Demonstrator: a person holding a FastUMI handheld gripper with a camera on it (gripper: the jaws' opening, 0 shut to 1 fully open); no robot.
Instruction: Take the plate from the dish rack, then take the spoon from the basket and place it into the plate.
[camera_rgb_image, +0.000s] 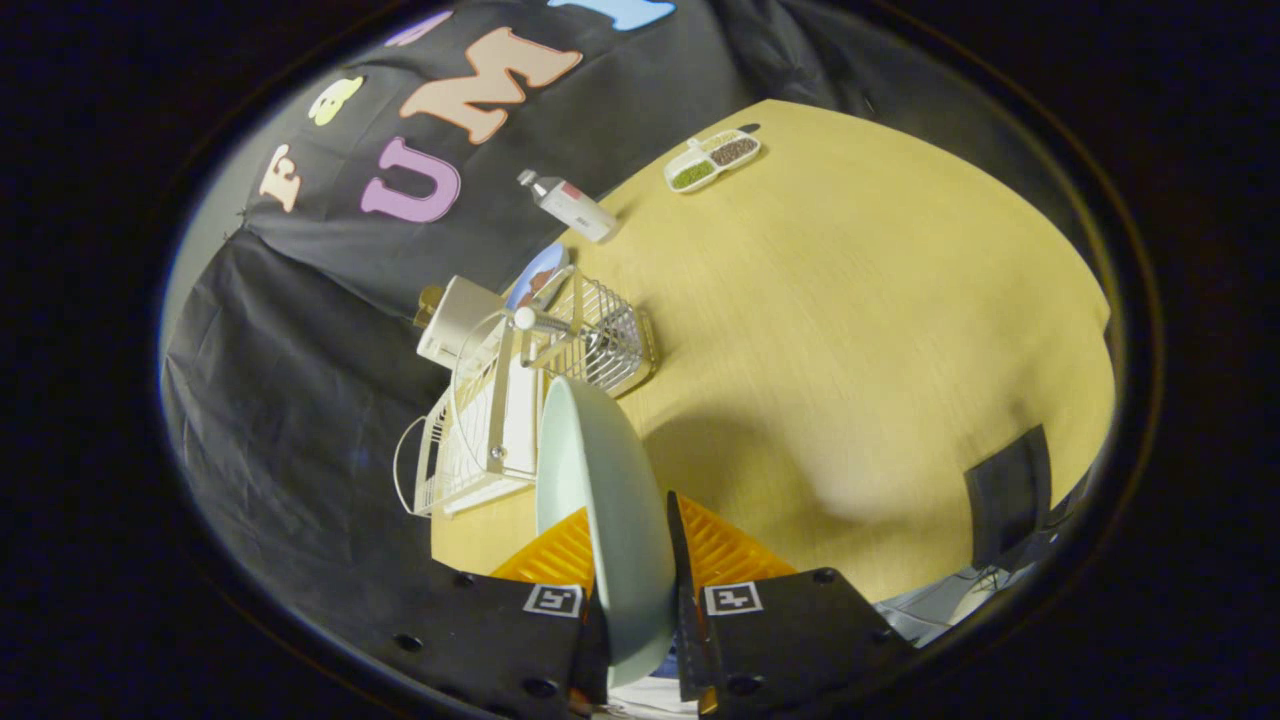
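A pale green plate (610, 500) stands on edge between my fingers, and my gripper (632, 560) is shut on its rim, holding it in the air above the wooden table (850, 330). Just beyond the plate is the white wire dish rack (480, 430). A wire basket (600, 335) sits at the rack's far end, with a white round-ended handle (525, 319) sticking up from it; whether that is the spoon I cannot tell. The plate hides part of the rack.
A white box-like container (455, 318) and a blue plate (535, 275) stand behind the rack. A white bottle (570, 205) lies farther back. A divided dish of grains (712, 160) sits at the far side. A dark flat object (1010, 495) is near the right.
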